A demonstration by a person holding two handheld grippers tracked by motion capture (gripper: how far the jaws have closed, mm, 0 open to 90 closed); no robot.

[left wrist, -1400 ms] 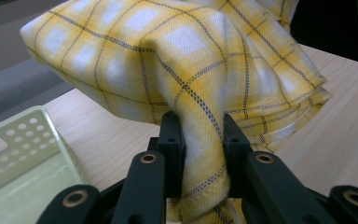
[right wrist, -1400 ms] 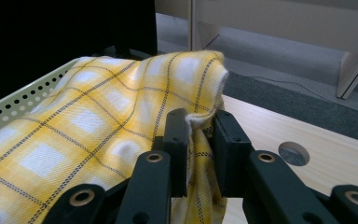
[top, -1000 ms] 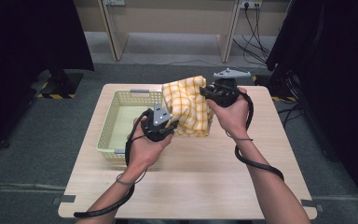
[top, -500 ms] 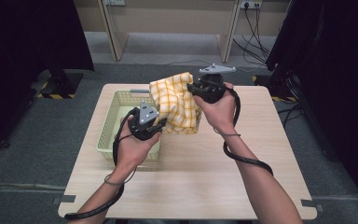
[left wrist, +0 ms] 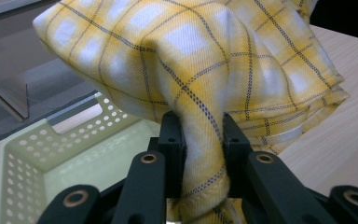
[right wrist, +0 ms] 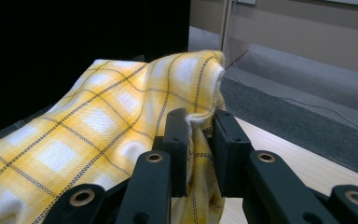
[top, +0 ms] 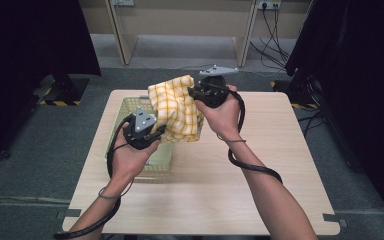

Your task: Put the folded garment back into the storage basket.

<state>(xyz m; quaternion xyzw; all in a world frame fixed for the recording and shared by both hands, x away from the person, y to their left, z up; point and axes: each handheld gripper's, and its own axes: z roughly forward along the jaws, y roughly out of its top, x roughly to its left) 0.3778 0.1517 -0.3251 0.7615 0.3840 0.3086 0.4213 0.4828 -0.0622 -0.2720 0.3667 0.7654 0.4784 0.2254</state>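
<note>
Two grippers are holding one yellow checked cloth (top: 176,109) up in the air, partly over the pale green basket (top: 116,131) and partly over the bare wooden table (top: 260,200) just to that basket's right. The left gripper (top: 156,133) is sitting above the basket's right-hand wall, and its jaws are clenched on a bunched lower edge of the cloth; in the left gripper view the fabric (left wrist: 205,70) is squeezed between the two black jaws, with the hemmed corner poking out below them and the basket (left wrist: 51,154) lying open underneath. The right gripper (top: 194,93) is higher, beyond the basket's far right corner, and its jaws are gripping a top corner of the same cloth; in the right gripper view the folded edge (right wrist: 121,116) is pinched between them while the rest is draping away to the left. Between the two grips the cloth is hanging in loose, crumpled folds, clear of the basket's floor.
</note>
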